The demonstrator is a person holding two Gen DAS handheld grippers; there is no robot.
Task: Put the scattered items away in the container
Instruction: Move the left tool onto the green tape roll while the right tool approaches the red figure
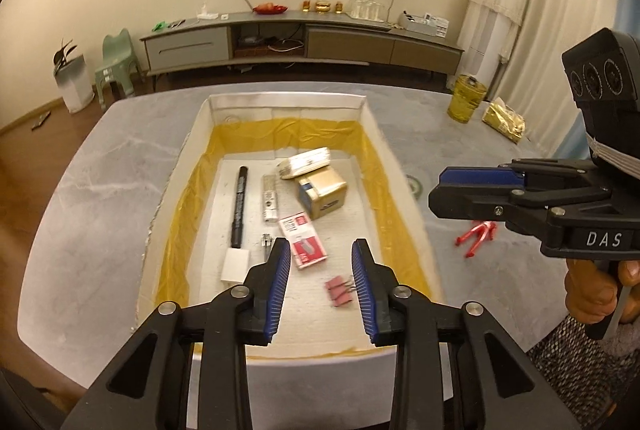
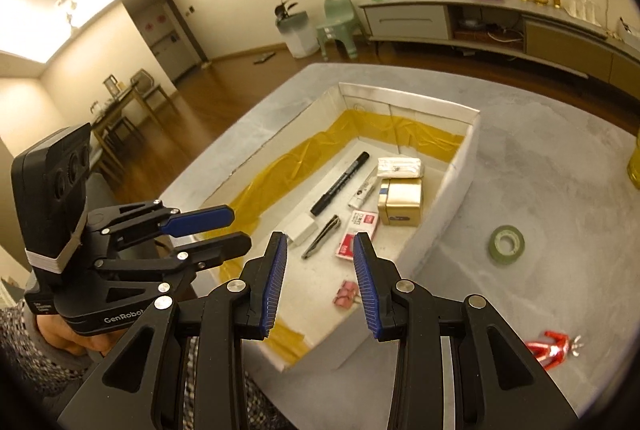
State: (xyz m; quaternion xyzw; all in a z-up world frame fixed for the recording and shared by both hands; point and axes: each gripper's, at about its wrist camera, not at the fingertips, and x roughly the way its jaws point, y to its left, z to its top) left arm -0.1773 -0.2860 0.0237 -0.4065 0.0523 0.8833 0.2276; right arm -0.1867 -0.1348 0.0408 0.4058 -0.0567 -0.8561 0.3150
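A white box (image 1: pixel 288 98) lined with yellow tape sits mid-table. Inside lie a black marker (image 1: pixel 239 206), a gold box (image 1: pixel 325 194), a white packet (image 1: pixel 306 162), a red staple box (image 1: pixel 302 240), a white eraser (image 1: pixel 235 265) and blurred pink binder clips (image 1: pixel 339 290). My left gripper (image 1: pixel 320 244) hangs open over the box's near end, holding nothing. Beside the box's right wall, my right gripper (image 2: pixel 320 236) is open and empty too. A red figurine (image 2: pixel 554 346) and a green tape roll (image 2: pixel 507 244) lie on the table right of the box (image 2: pixel 408 102).
A yellow jar (image 1: pixel 466 98) and a gold foil bag (image 1: pixel 504 120) stand at the table's far right. The grey table (image 1: pixel 100 170) drops off to wooden floor on the left. A TV cabinet (image 1: pixel 304 38) and a green stool (image 1: pixel 116 66) stand beyond.
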